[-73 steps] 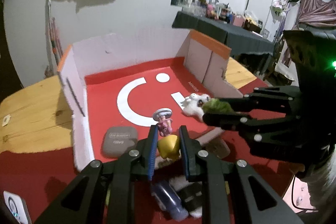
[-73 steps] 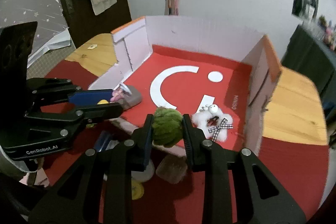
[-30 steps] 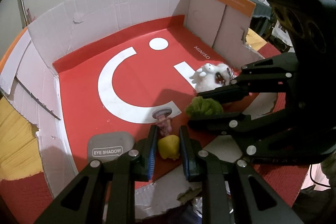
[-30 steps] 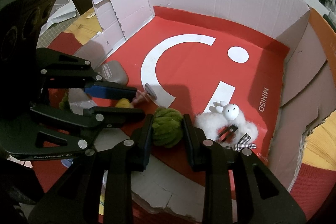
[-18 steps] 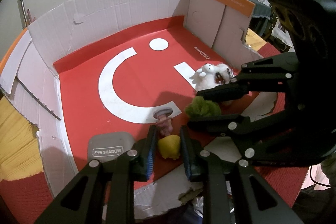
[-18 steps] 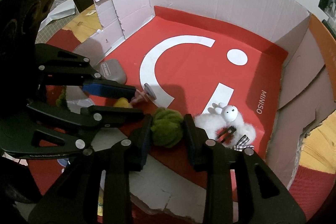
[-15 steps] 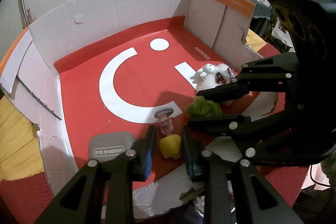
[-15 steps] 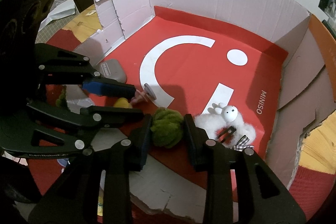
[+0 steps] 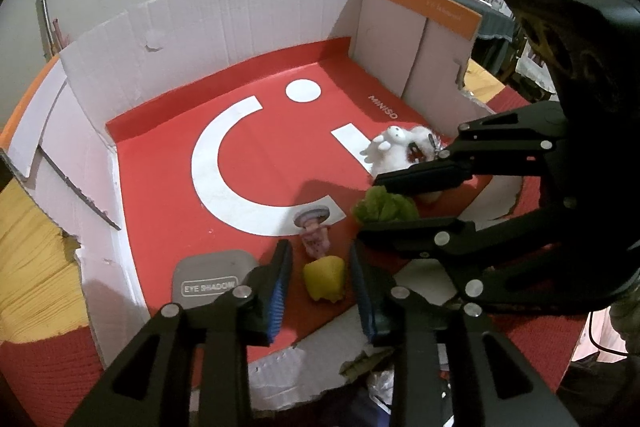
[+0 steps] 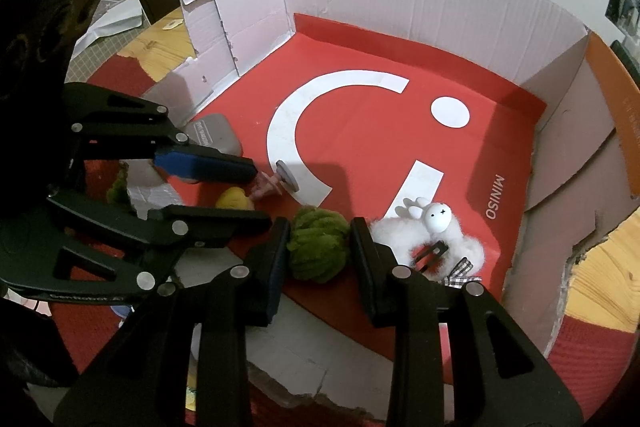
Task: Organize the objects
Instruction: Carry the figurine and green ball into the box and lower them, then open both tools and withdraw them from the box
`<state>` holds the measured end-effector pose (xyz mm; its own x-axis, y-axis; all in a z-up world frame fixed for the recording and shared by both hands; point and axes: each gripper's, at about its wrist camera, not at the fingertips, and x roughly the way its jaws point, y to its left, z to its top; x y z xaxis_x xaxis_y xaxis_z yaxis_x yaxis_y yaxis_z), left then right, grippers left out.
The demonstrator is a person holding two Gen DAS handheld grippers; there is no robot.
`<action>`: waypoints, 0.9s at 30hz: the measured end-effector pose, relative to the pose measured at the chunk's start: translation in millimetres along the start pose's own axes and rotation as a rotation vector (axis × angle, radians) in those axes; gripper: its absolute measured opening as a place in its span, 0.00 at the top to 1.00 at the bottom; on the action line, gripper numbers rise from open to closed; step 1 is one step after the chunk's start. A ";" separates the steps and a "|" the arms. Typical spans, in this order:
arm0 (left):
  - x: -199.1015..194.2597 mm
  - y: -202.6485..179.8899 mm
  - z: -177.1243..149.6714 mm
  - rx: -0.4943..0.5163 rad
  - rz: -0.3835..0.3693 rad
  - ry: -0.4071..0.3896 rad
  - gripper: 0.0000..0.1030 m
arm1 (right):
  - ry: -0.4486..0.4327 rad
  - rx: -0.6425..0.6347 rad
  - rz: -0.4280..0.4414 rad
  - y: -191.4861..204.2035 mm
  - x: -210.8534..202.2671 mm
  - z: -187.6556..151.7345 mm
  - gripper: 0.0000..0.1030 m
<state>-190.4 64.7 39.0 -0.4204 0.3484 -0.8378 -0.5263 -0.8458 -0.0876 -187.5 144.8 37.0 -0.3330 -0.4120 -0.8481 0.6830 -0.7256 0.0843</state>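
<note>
— Near the box's torn front edge, on its red floor, lies the small yellow soft toy with a pink figure on top (image 9: 323, 277). The left gripper (image 9: 322, 287) straddles it, jaws opening, both pads clear of it.

— And the fuzzy green ball (image 10: 318, 245)?

— Just beside the yellow toy, toward the white plush. It sits between the right gripper's (image 10: 320, 247) jaws, which stand a little spread; the near pad looks to have let go, though fuzz brushes the other.

— What could go wrong?

— I'd judge snagging. Green fuzz may catch on a pad as that gripper lifts away and drag the ball back over the torn edge. The yellow toy's pink figure leans, so a pad nudging it on the way out could tip it over.

— What is in the box?

— The shallow white cardboard box with the red printed floor (image 9: 256, 23) holds four things, all by that front edge: the yellow toy, the green ball, a flat grey eye-shadow case (image 9: 212, 273) on the toy's far side, and a fluffy white plush animal with a checked bow (image 10: 434, 231) beyond the ball. The rest of the floor is bare. The box stands on a wooden desk (image 9: 32, 259).
</note>
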 end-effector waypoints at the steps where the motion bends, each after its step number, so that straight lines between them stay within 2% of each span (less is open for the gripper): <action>1: -0.7 0.1 -0.2 -0.001 0.000 -0.002 0.69 | 0.000 -0.001 0.000 0.2 -0.4 0.1 0.71; 9: -13.2 0.2 -2.5 -0.008 -0.001 -0.032 0.69 | -0.012 0.004 -0.013 2.5 -7.8 2.6 0.71; 16: -33.8 3.1 -11.0 -0.054 -0.025 -0.083 0.68 | -0.070 0.022 -0.026 7.7 -33.2 2.8 0.71; 19: -46.9 6.2 -16.5 -0.088 -0.036 -0.117 0.62 | -0.102 0.024 -0.038 13.2 -48.7 1.3 0.71; 21: -57.1 7.4 -20.7 -0.107 -0.034 -0.145 0.61 | -0.127 0.031 -0.043 17.2 -60.7 -1.4 0.70; 22: -61.3 7.7 -22.7 -0.114 -0.034 -0.156 0.61 | -0.136 0.034 -0.045 18.7 -65.4 -3.1 0.68; 23: -66.0 8.0 -24.7 -0.120 -0.031 -0.166 0.60 | -0.147 0.037 -0.049 20.6 -70.4 -4.7 0.54; 24: -72.1 8.0 -27.9 -0.129 -0.025 -0.183 0.58 | -0.171 0.036 -0.058 24.2 -78.7 -7.7 0.36; 25: -76.4 8.1 -30.4 -0.136 -0.021 -0.195 0.54 | -0.190 0.031 -0.064 27.3 -84.2 -9.7 0.32; 27: -85.6 8.0 -37.3 -0.156 -0.015 -0.224 0.51 | -0.216 0.022 -0.076 35.5 -95.8 -14.5 0.31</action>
<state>-131.0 13.1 89.9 -0.5754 0.4270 -0.6976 -0.4209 -0.8859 -0.1951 -121.9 166.5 113.6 -0.5158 -0.4628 -0.7209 0.6372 -0.7697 0.0382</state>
